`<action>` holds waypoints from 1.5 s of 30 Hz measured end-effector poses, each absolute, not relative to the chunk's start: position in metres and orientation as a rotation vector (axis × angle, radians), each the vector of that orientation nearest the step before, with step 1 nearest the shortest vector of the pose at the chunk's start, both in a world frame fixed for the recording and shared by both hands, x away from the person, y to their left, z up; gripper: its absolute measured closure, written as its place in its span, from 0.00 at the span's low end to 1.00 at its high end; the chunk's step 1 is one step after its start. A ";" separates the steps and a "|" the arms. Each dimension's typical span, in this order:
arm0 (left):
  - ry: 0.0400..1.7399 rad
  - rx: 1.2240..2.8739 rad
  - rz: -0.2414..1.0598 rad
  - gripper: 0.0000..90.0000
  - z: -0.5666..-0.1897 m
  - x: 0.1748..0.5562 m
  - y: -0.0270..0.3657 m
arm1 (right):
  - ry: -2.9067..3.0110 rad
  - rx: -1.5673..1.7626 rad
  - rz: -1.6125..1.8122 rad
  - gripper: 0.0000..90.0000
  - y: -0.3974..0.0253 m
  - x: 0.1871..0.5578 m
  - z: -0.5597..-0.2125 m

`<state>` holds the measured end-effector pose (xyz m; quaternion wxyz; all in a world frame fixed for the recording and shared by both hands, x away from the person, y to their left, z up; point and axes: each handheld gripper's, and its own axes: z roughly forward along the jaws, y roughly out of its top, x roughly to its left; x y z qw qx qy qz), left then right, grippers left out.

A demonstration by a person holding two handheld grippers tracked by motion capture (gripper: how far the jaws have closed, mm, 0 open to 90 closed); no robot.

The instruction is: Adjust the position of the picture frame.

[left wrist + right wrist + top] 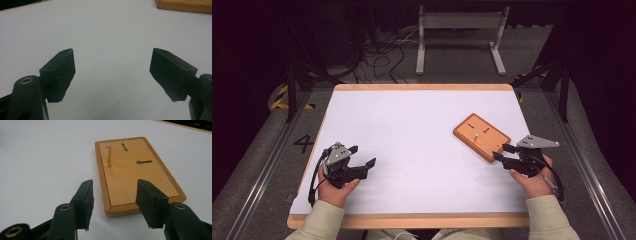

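Note:
A flat wooden board (481, 136) lies at an angle on the right half of the white table top. A short brass pin (109, 156) stands upright in the board (135, 175), and two keyhole-shaped slots (143, 162) are cut in its face. My right gripper (500, 152) is open at the board's near end, with its jaws on either side of that end in the right gripper view (113, 202) and nothing held. At the table's front left, my left gripper (361, 156) is wide open over bare table (112, 72).
The white table top (412, 135) has a wooden rim and wide free room in its middle. A corner of the board (185, 5) shows far off in the left gripper view. Beyond the table stand a metal frame (459, 37) and loose cables (382, 60) on the floor.

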<state>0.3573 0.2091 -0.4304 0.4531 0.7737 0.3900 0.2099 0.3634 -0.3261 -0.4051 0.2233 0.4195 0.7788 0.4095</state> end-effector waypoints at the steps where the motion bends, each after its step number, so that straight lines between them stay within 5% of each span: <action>1: 0.963 1.910 0.518 0.23 -0.430 0.357 0.209 | 2.150 1.158 1.131 0.54 -0.326 0.363 -0.405; 9: 0.957 1.924 0.520 0.23 -0.431 0.358 0.208 | 2.153 1.168 1.124 0.51 -0.325 0.363 -0.404; 21: 0.966 1.928 0.522 0.23 -0.432 0.359 0.207 | 2.197 1.182 1.099 0.66 -0.323 0.375 -0.392; 29: 0.983 1.925 0.527 0.23 -0.433 0.357 0.210 | 2.246 1.152 1.060 1.00 -0.323 0.389 -0.381; 45: 0.990 1.931 0.520 0.24 -0.434 0.358 0.210 | 2.271 1.202 1.004 1.00 -0.321 0.419 -0.366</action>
